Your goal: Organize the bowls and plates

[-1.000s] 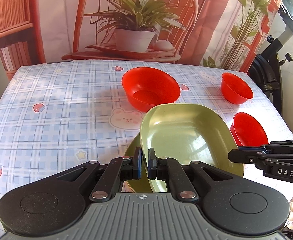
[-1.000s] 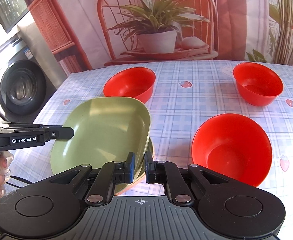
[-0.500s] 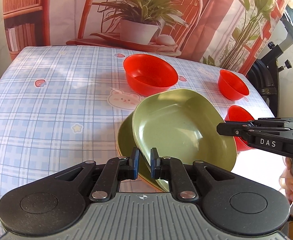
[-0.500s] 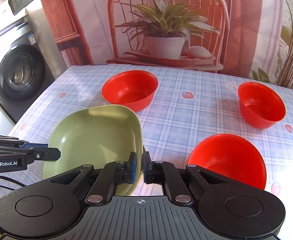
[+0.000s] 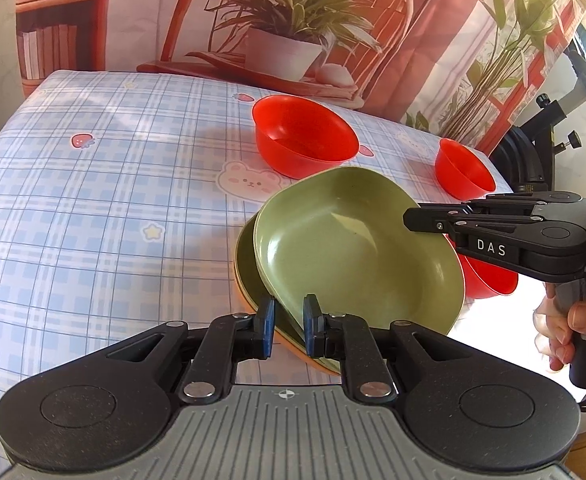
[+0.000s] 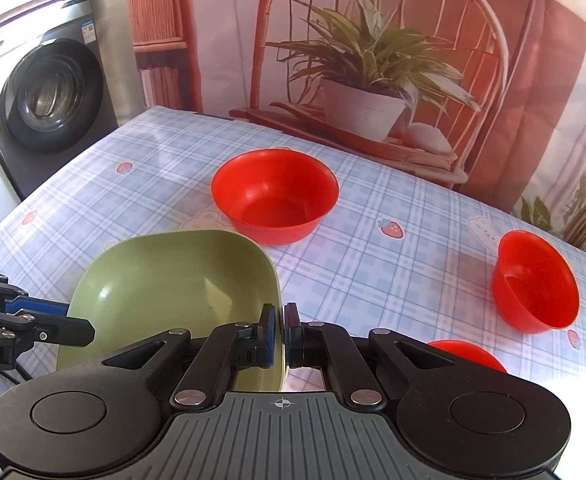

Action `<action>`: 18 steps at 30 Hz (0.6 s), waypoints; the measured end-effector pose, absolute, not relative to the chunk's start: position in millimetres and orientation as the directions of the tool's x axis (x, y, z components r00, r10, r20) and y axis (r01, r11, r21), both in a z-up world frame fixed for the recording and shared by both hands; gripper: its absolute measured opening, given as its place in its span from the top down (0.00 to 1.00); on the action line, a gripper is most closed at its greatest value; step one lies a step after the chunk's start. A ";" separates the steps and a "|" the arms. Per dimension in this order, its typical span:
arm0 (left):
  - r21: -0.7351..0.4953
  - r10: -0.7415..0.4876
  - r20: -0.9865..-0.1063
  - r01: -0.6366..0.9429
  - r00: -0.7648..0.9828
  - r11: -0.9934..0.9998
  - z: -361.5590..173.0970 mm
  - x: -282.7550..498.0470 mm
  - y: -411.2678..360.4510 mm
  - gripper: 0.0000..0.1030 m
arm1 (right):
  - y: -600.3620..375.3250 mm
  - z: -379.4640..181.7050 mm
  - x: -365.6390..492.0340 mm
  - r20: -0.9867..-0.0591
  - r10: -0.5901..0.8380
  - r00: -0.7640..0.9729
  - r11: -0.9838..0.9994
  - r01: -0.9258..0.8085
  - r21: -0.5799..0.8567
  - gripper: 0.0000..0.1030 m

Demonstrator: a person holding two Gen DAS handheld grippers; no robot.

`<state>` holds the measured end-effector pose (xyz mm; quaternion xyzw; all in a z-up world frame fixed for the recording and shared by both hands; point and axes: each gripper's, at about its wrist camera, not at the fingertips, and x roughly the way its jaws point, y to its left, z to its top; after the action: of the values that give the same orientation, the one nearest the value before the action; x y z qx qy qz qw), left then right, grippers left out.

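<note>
You are stacking the green plates. Your right gripper (image 6: pixel 283 334) is clenched on the rim of the top green plate (image 5: pixel 357 256), which sits tilted on a second green plate (image 5: pixel 249 276) near the front of the counter (image 5: pixel 93 208). Your left gripper (image 5: pixel 288 322) is opening, its blue pads no longer pressing the rim that stands between them. Three red bowls stand apart: one behind the plates (image 5: pixel 305 138), one far right (image 6: pixel 535 282), one partly hidden beside the stack (image 5: pixel 489 280). Next, you likely need to lower the tilted plate flat, let go, then gather the bowls.
</note>
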<state>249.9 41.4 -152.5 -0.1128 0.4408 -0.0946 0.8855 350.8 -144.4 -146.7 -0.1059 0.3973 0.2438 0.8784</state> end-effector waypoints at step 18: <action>-0.289 -0.259 -0.766 0.046 0.588 0.956 -150.5 246.5 43.4 0.80 | -144.4 -161.4 346.9 -0.729 0.327 0.602 0.885 -0.465 0.013 0.86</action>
<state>246.5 43.4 -150.5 -0.1198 0.4457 -0.0863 0.8829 346.9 -144.4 -161.4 -0.0892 0.3869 0.2224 0.8904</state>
